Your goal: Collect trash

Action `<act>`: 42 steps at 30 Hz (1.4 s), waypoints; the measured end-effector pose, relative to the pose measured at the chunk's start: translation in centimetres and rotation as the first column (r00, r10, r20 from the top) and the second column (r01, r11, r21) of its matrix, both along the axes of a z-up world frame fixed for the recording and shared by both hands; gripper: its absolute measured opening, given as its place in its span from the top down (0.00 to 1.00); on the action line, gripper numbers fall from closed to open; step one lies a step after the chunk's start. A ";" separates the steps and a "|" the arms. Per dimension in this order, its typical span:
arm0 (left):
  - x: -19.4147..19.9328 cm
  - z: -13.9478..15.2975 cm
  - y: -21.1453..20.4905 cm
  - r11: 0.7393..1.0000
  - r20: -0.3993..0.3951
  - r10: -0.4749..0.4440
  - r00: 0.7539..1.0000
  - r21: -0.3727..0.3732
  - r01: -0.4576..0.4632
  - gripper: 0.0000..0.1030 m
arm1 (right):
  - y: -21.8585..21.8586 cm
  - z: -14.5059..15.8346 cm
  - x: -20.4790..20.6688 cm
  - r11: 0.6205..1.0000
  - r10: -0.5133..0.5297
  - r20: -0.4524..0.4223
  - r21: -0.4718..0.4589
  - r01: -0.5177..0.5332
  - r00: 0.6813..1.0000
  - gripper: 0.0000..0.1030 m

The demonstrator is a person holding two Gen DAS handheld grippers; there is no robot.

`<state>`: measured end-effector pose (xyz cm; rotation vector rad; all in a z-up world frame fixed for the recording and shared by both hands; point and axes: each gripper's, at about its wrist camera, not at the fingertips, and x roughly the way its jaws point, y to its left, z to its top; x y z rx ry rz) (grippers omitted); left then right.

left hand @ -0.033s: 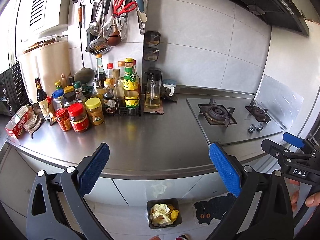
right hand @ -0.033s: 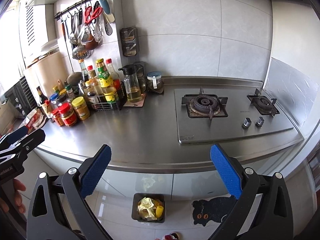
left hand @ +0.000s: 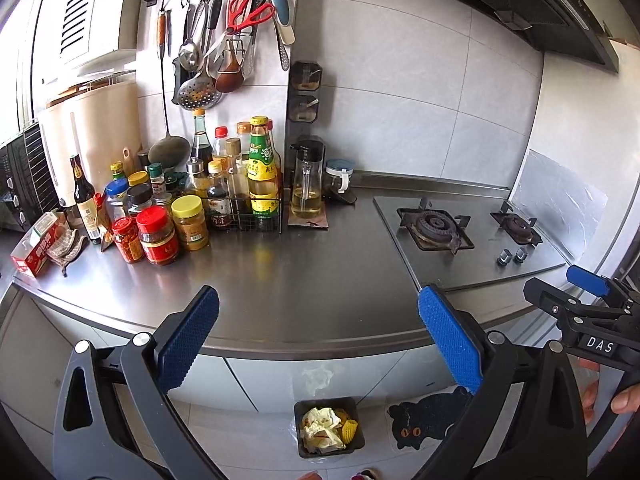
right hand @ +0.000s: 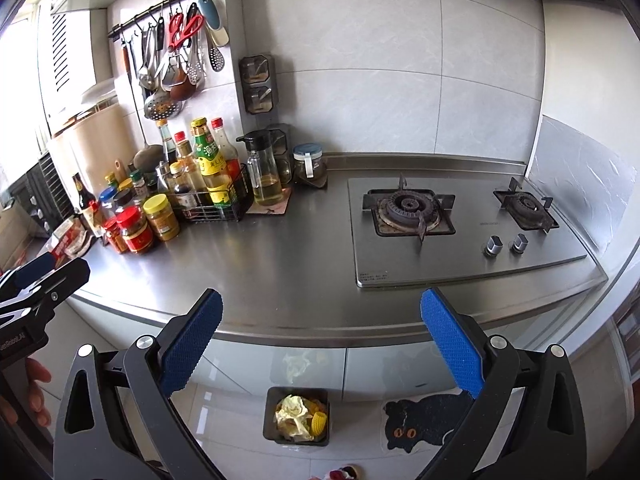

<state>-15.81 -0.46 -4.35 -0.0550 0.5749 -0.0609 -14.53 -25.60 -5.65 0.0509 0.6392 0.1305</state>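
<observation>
Trash: we saw crumpled paper and a yellow scrap [left hand: 327, 428] lying inside the bin, none of it on the counter.
Bin: a small dark bin [right hand: 298, 396] stood on the floor, below the front edge of the counter [right hand: 280, 272].
Left gripper: we held the left gripper [left hand: 318, 344] above the bin, its blue pads wide apart and holding nothing.
Right gripper: the right gripper [right hand: 320, 344] also hung above the bin, its jaws spread and bare.
Mat: a black cat mat [right hand: 424, 424] lay just beside the bin.
Stove: a two-burner stove [right hand: 460, 224] sat in the counter, up behind the bin.
Bottles and jars: they [left hand: 192, 208] crowded the counter's far left, well apart from the bin.
</observation>
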 end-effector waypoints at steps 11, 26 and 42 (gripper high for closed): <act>-0.1 0.4 0.4 1.000 0.016 0.013 1.000 -0.003 -0.013 0.08 | 0.0 0.5 0.0 1.000 -0.002 0.023 0.001 0.002 1.000 0.03; -0.4 0.8 0.6 0.999 0.030 0.032 0.999 0.010 -0.032 0.08 | 0.2 1.1 -0.1 1.000 -0.002 0.035 0.004 0.002 0.999 0.03; -0.8 1.1 0.1 1.000 0.028 0.021 0.999 0.011 -0.021 0.08 | 0.2 1.3 -0.5 1.000 0.002 0.040 0.007 -0.003 0.999 0.03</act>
